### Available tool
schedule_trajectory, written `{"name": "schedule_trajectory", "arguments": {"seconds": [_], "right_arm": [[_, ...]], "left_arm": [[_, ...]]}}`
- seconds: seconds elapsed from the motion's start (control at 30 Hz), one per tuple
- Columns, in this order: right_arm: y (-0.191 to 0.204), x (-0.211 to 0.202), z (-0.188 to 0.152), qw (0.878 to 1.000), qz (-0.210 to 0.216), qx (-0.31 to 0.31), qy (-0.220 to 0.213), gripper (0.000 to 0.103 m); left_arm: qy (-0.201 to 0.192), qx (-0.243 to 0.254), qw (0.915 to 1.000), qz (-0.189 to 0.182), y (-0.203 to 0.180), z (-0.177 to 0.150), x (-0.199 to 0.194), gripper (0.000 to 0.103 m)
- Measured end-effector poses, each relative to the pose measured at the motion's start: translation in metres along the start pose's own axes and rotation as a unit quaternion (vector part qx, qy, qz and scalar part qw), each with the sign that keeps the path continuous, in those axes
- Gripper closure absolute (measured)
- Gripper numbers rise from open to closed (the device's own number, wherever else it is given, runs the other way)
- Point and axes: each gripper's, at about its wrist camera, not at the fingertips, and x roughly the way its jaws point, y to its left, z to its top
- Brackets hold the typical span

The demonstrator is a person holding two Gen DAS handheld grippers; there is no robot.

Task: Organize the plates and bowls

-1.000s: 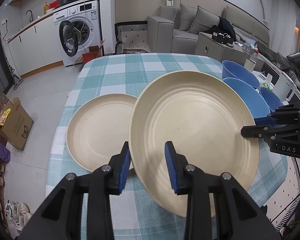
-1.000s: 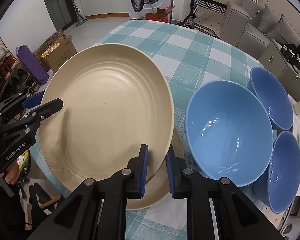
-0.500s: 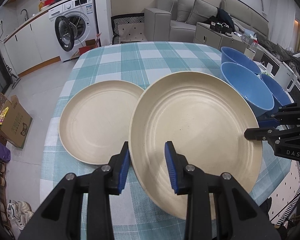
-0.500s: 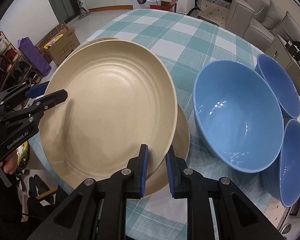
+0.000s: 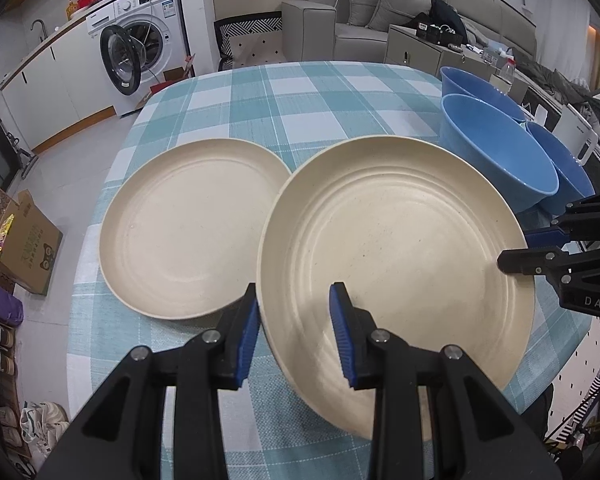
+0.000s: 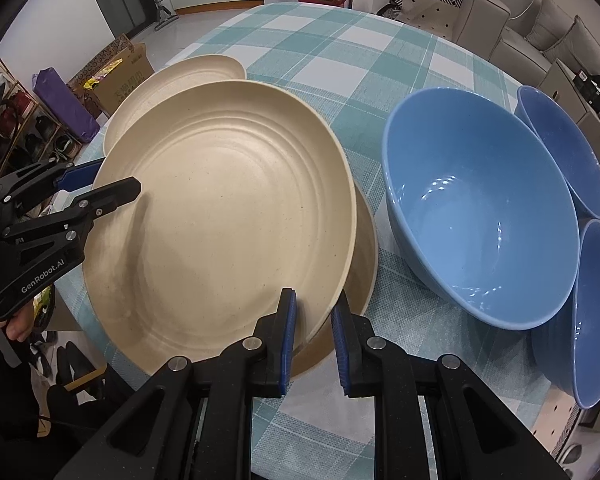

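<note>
A large cream plate [image 5: 396, 264] [image 6: 220, 216] hangs tilted just above the checked table, held at two opposite rims. My left gripper [image 5: 294, 332] [image 6: 100, 184] is shut on its near-left rim. My right gripper [image 6: 314, 332] [image 5: 516, 248] is shut on the opposite rim. Beneath the held plate a second cream plate [image 6: 366, 240] lies on the table, mostly hidden. A third cream plate [image 5: 188, 232] [image 6: 188, 76] lies flat beside it. Three blue bowls stand to the right: a large one [image 6: 480, 216] [image 5: 496, 160] and two more [image 6: 560, 148] [image 6: 596, 312] behind it.
The table with the teal checked cloth [image 5: 300, 100] ends close below both grippers. On the floor to the left are a cardboard box [image 5: 24, 240] and shoes. A washing machine [image 5: 140, 44] and a grey sofa [image 5: 380, 12] stand beyond the table. A person's hand [image 6: 20, 324] holds the left gripper.
Both grippers have sunk toward the table with the cream plate between them. It now hangs closer over the plate beneath. The other dishes have not moved.
</note>
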Motion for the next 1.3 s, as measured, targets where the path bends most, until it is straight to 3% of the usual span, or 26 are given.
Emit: {"name": "schedule_trajectory", "arguments": {"seconds": [1.3], "right_arm": [[-0.009,0.031,0.006,0.999,-0.030,0.006,0.017,0.084]], "left_arm": [[0.035,0.036,0.9986,0.014,-0.024,-0.003,0.029,0.070]]}}
